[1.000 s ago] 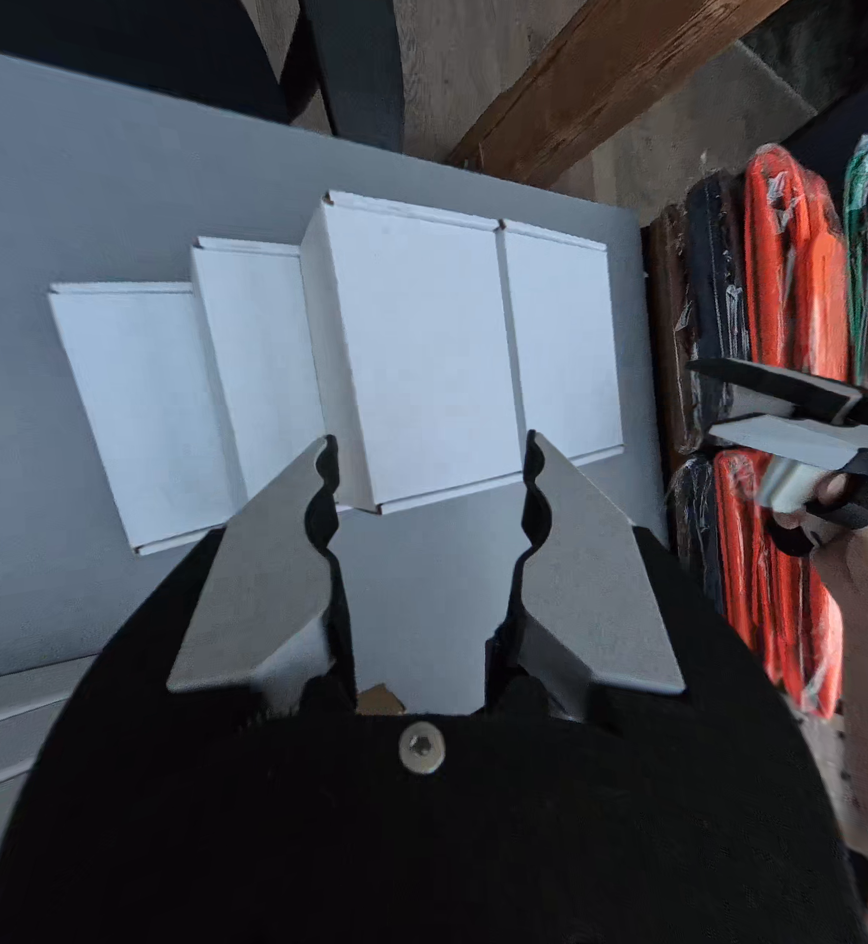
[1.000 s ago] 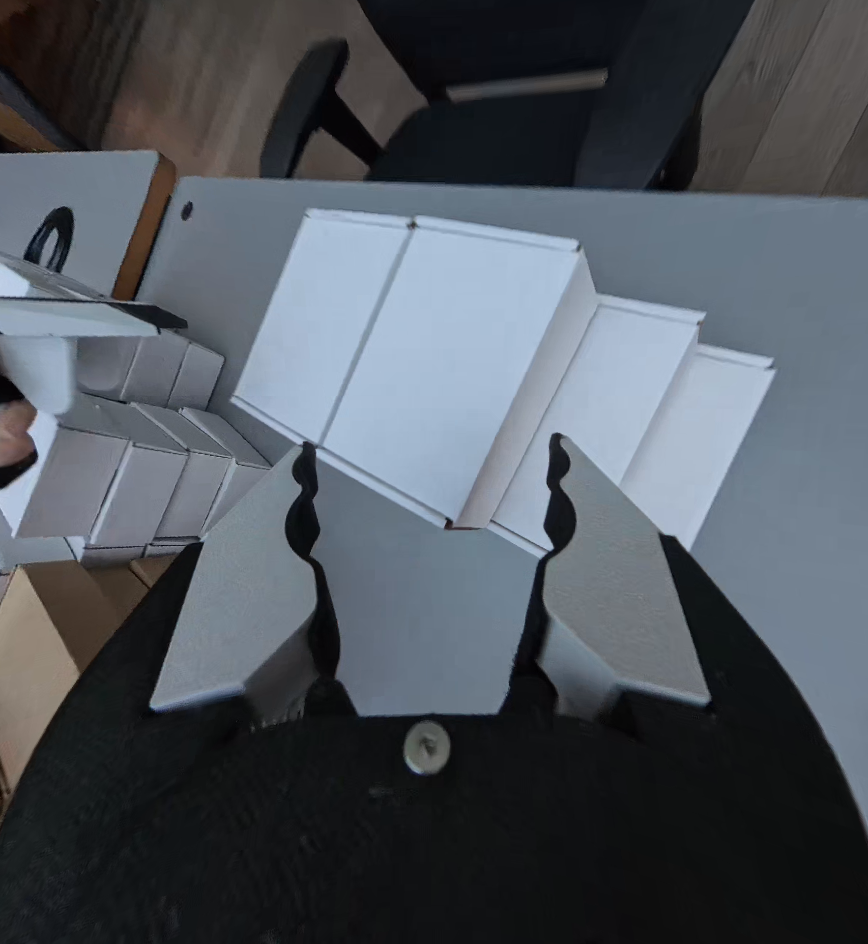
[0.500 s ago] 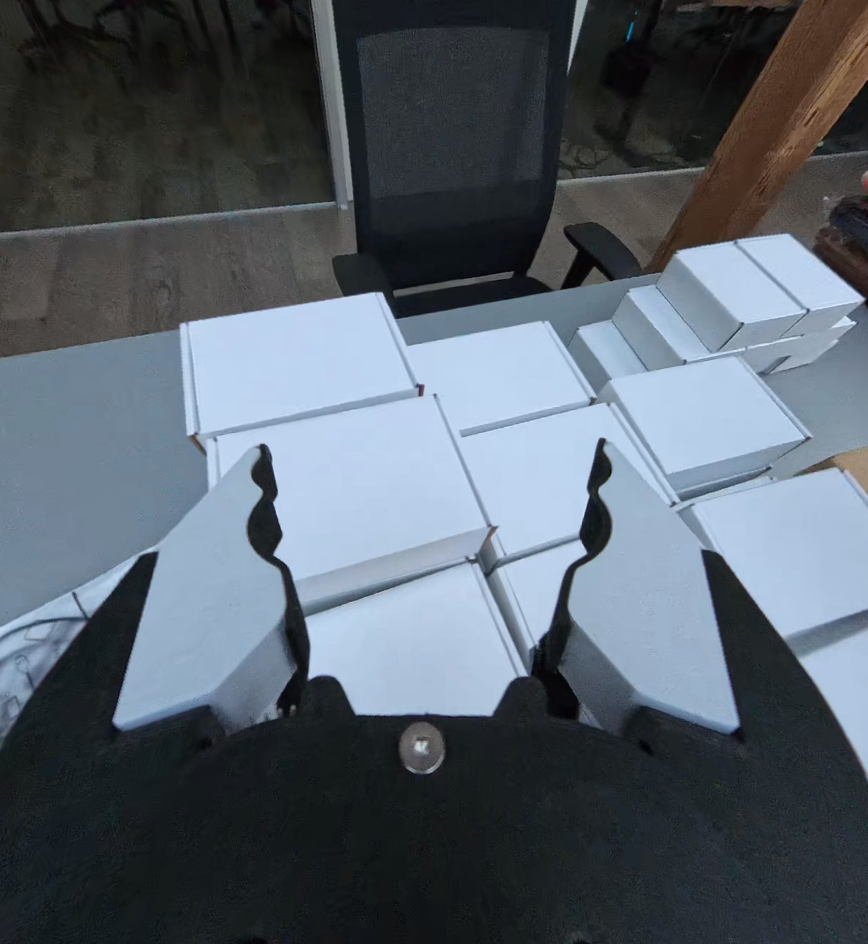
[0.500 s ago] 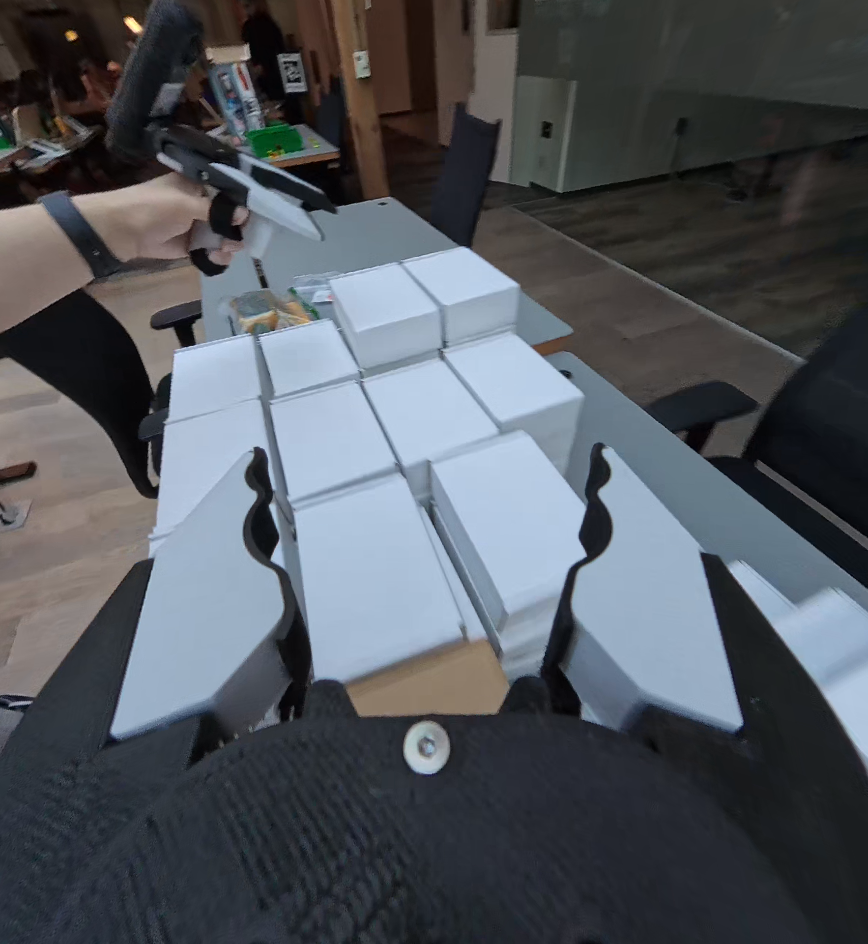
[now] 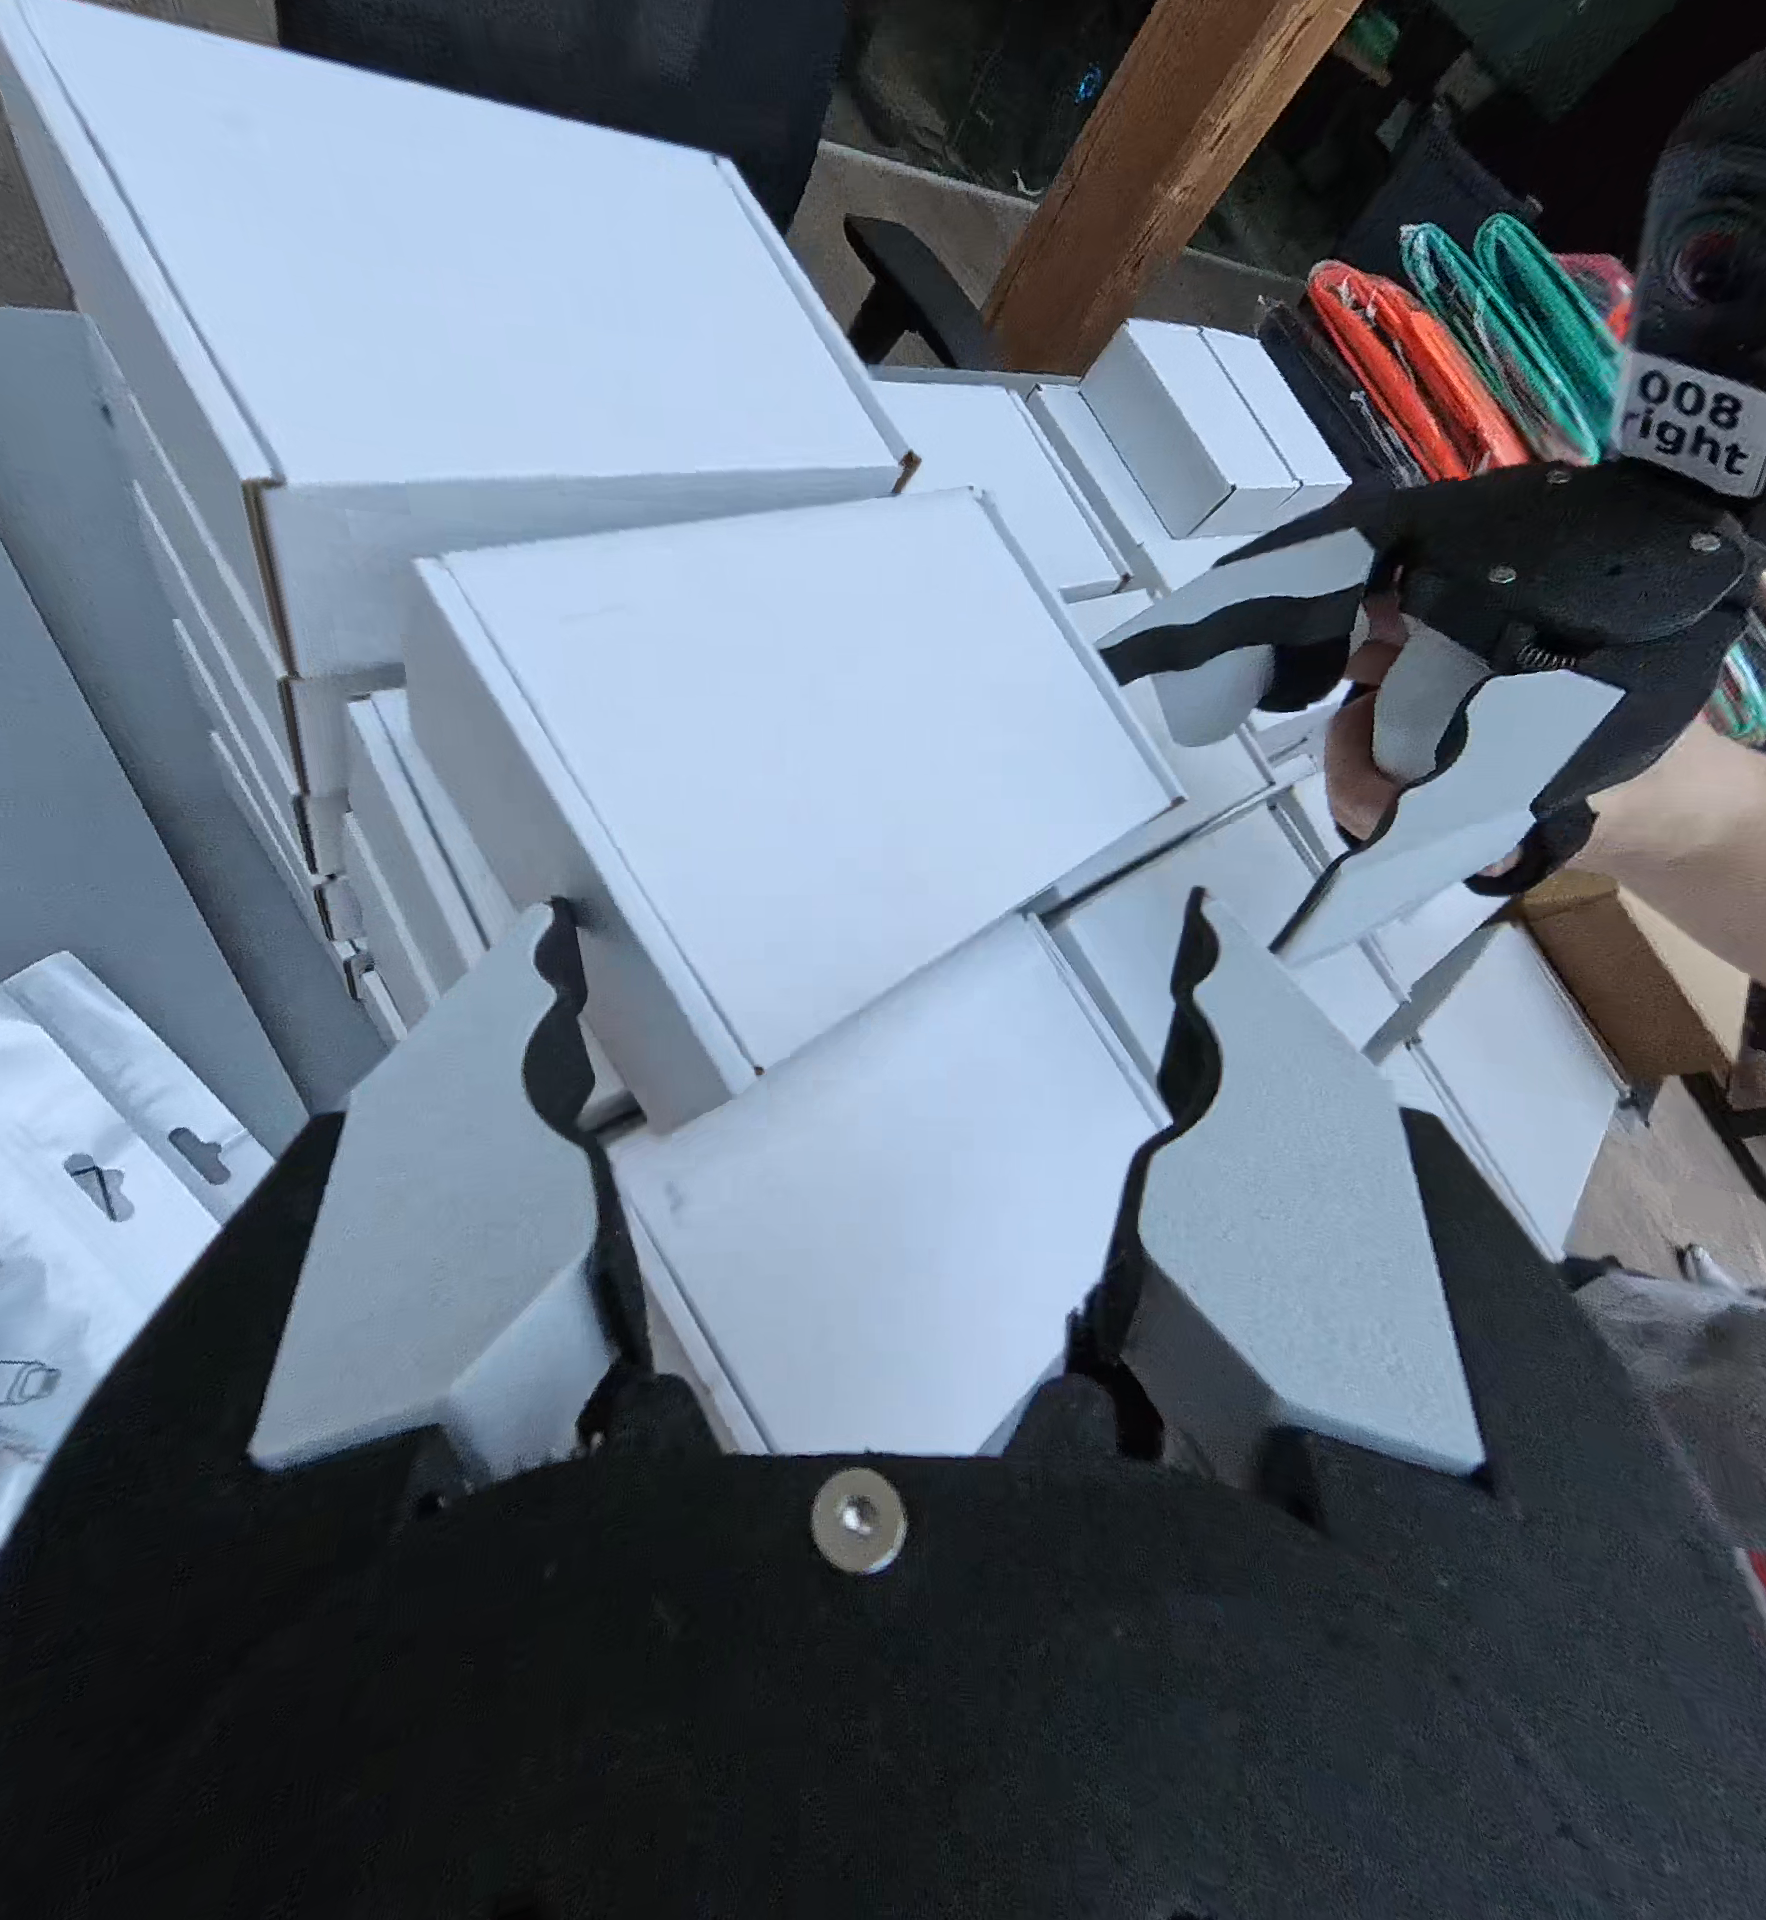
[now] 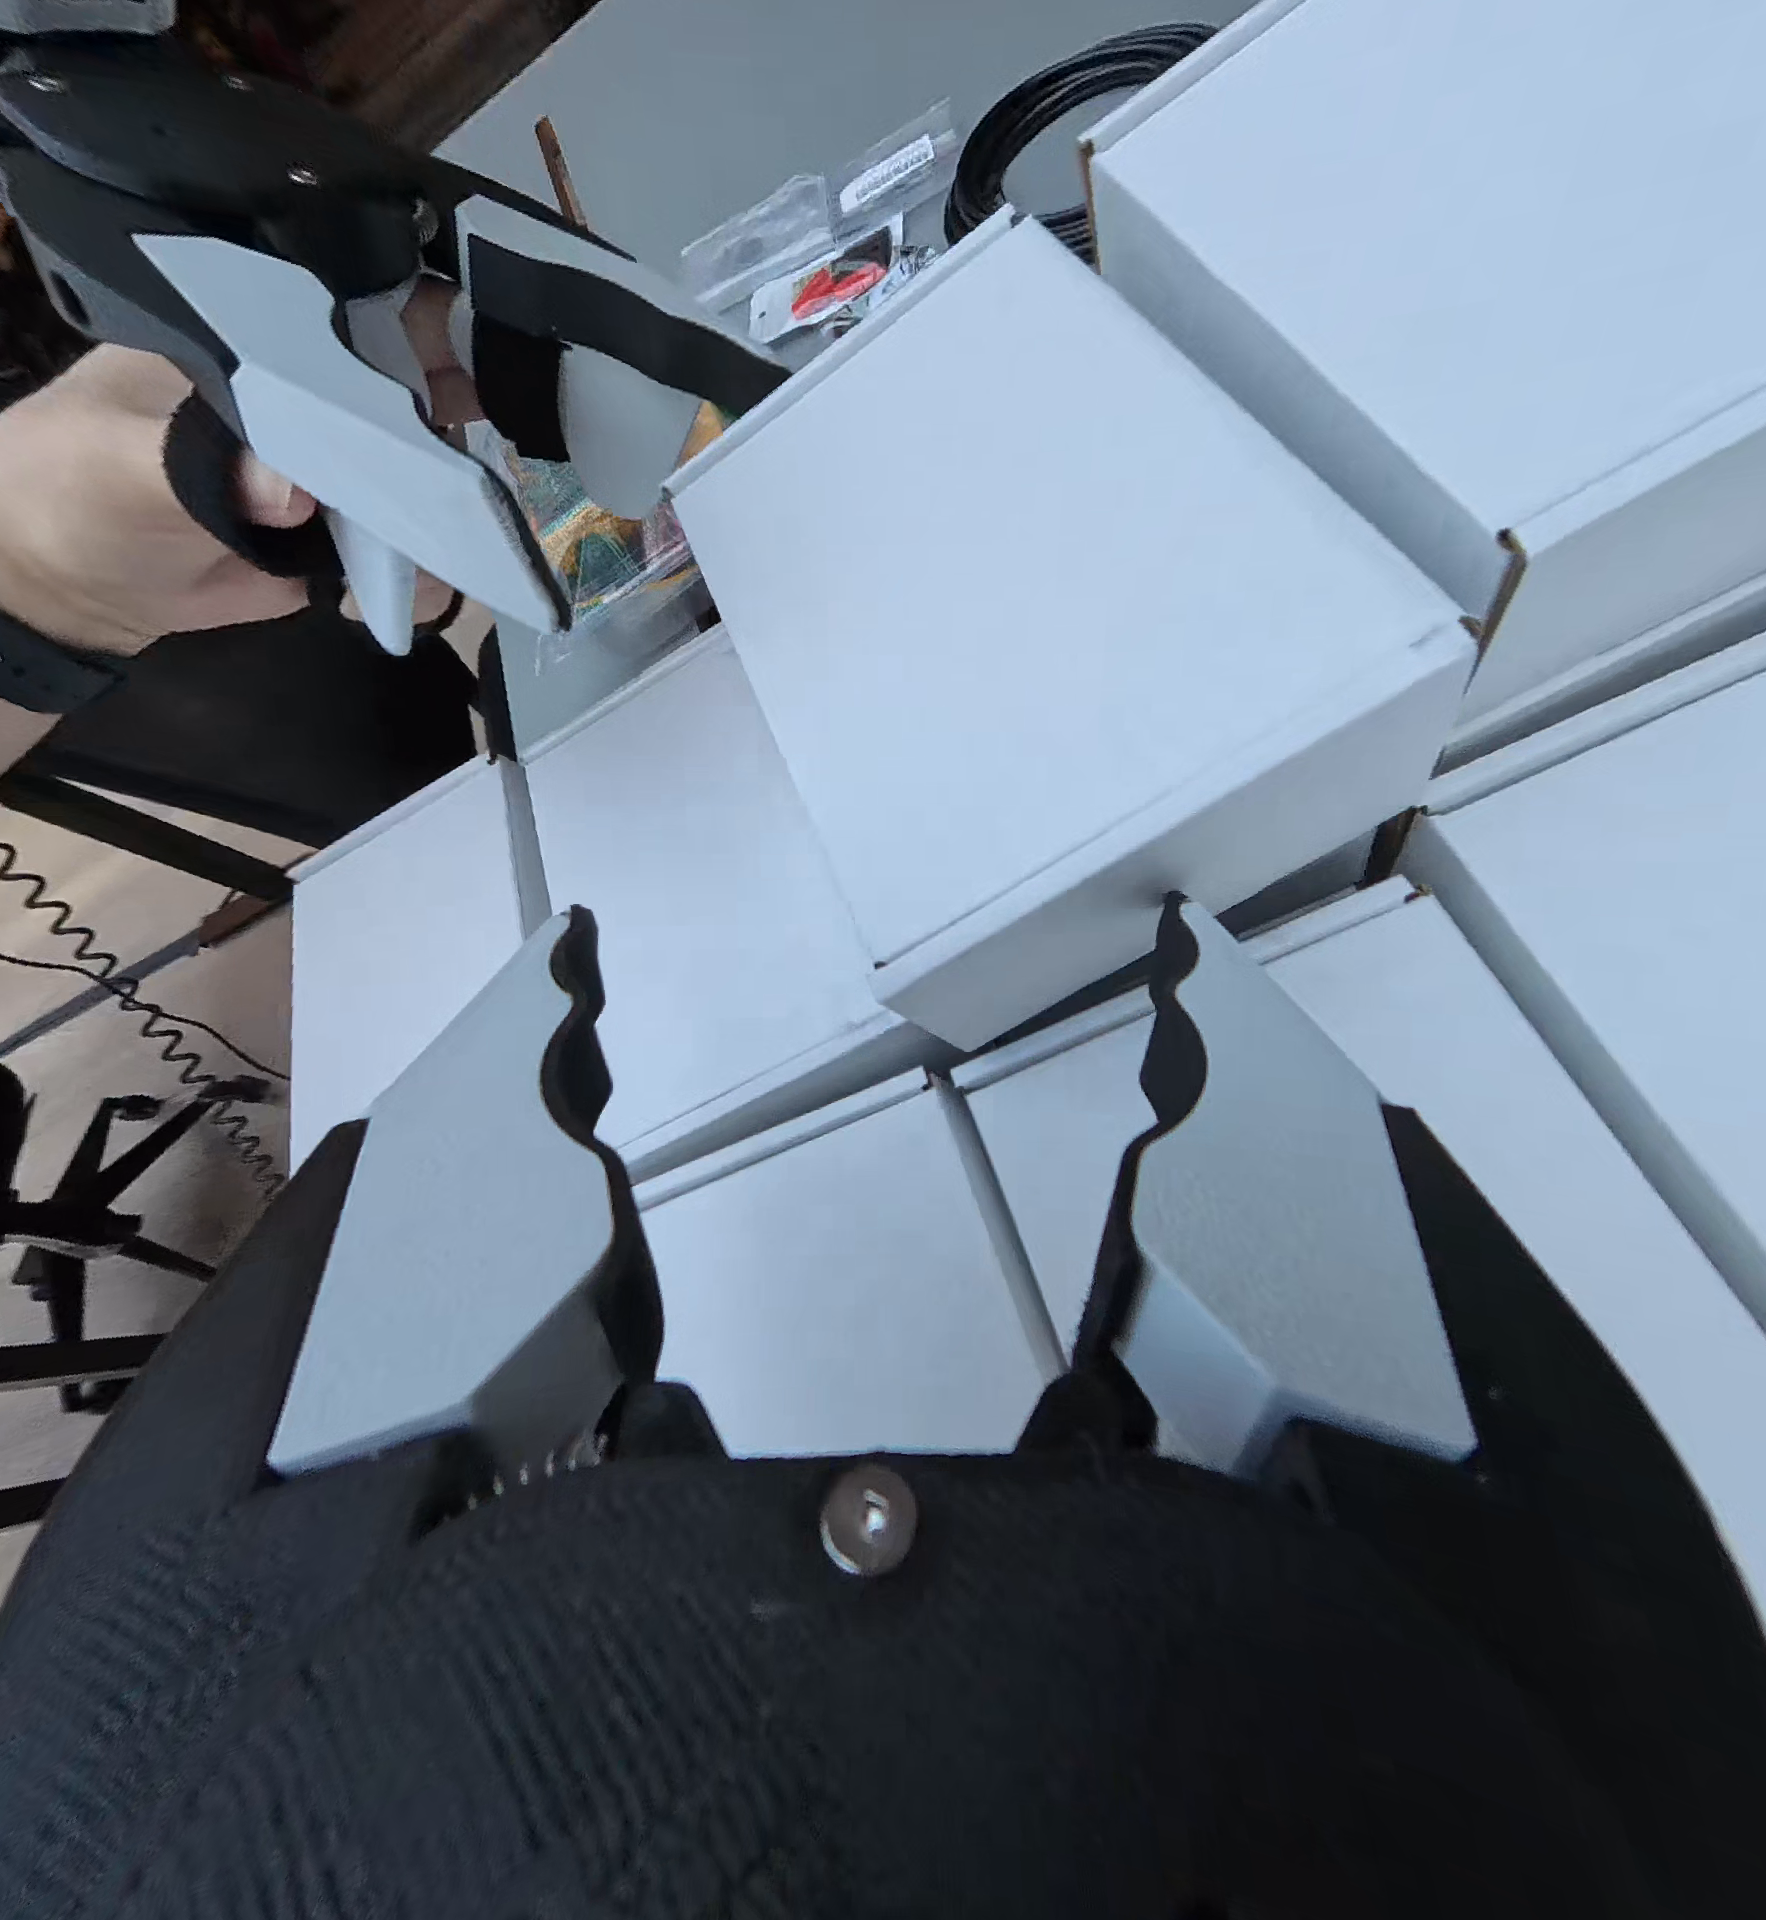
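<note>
Both claws gape wide and empty, the left claw [image 5: 874,977] and right claw [image 6: 874,966] flanking a tilted white box [image 5: 796,748] atop stacked boxes [image 6: 713,894]; nudged, it could slide off.

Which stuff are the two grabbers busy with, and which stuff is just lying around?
At the grippers:
left gripper, open
right gripper, open
tilted white box, just ahead of both, atop the others

Lying about:
flat white boxes
black cable coil
orange and green bundles
small plastic bags

Black grippers [image 5: 874,961], grey wavy-edged jaws
</note>
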`<state>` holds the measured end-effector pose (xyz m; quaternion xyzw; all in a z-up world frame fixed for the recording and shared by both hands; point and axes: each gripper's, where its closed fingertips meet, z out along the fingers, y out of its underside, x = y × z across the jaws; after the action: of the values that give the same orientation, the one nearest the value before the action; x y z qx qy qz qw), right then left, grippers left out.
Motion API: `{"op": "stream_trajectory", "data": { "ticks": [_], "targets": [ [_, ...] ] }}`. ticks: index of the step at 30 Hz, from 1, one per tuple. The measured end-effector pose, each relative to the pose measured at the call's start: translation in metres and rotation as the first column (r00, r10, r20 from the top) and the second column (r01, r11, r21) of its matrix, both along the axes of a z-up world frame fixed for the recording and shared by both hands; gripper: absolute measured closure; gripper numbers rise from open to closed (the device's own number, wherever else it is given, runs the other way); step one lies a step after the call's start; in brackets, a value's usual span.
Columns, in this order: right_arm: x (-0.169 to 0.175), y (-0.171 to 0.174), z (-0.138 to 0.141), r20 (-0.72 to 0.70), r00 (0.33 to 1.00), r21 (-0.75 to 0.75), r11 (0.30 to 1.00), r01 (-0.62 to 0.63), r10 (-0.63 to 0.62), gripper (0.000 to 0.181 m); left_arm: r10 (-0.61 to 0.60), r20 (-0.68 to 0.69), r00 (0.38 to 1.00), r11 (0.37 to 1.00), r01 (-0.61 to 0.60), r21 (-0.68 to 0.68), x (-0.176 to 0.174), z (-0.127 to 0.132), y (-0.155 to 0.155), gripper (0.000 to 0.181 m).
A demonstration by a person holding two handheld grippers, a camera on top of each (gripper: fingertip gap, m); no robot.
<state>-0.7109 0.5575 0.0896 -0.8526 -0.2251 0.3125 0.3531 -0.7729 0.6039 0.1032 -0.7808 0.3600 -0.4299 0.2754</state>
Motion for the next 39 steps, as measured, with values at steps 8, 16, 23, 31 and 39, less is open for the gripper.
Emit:
{"op": "stream_trajectory", "data": {
  "ticks": [8, 16, 23, 31, 39],
  "targets": [
    [0.026, -0.078, 0.000, 0.347, 0.923, -0.101, 0.985, -0.139, 0.166, 0.053, -0.101, -0.095, 0.990, 0.990, 0.110, 0.085, -0.028, -0.015, -0.114, 0.063],
    [-0.024, -0.022, -0.023, 0.748, 0.313, -0.210, 0.657, -0.724, 0.585, 0.033, 0.181, 0.099, 0.978, 0.965, -0.196, 0.174, -0.081, 0.028, -0.145, 0.066],
    [-0.005, -0.025, -0.031, 0.731, 0.302, -0.331, 0.704, -0.628, 0.613, 0.050, 0.298, 0.196, 0.934, 0.934, -0.328, 0.143, -0.118, 0.048, -0.180, 0.076],
    [0.215, -0.056, 0.065, 0.575, 0.812, -0.121, 0.992, -0.036, 0.100, 0.051, 0.332, 0.160, 0.929, 0.912, -0.360, 0.195, -0.062, 0.078, -0.178, 0.074],
    [0.578, -0.064, 0.014, 0.466, 0.668, -0.425, 0.516, 0.744, -0.580, 0.051, 0.310, 0.219, 0.925, 0.919, -0.351, 0.180, 0.085, 0.116, -0.187, 0.074]
  ]
}}
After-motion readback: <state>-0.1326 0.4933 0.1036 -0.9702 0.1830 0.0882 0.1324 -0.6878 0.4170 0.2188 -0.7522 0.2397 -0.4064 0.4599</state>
